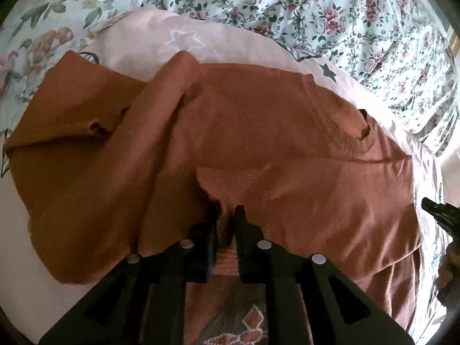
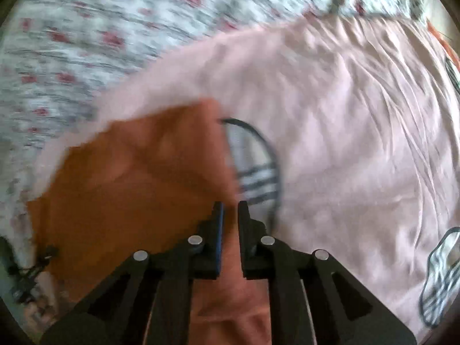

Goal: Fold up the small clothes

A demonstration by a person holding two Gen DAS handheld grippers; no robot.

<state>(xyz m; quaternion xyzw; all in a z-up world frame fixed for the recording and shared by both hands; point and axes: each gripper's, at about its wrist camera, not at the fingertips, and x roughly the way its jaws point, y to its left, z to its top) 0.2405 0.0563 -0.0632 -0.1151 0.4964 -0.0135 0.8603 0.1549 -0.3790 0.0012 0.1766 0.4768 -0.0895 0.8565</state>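
Observation:
A rust-brown knitted sweater [image 1: 258, 132] lies spread on a pink sheet [image 1: 138, 34], its ribbed neck to the right and one sleeve folded across the body. My left gripper [image 1: 227, 215] is shut on a raised fold of the sweater at its near edge, with cloth filling the narrow gap between the fingers. In the blurred right wrist view, a corner of the sweater [image 2: 138, 178] runs under and between the fingers of my right gripper [image 2: 230, 215], whose jaws stand close together on the cloth. The right gripper's black tip [image 1: 437, 212] shows at the left view's right edge.
A floral duvet [image 1: 316, 5] covers the bed beyond the pink sheet [image 2: 345, 115]. The sheet carries printed stars [image 1: 329, 70] and a dark striped print [image 2: 258, 172]. A hand [image 1: 448, 270] shows at the far right. Patterned cloth [image 1: 235, 325] lies under the left gripper.

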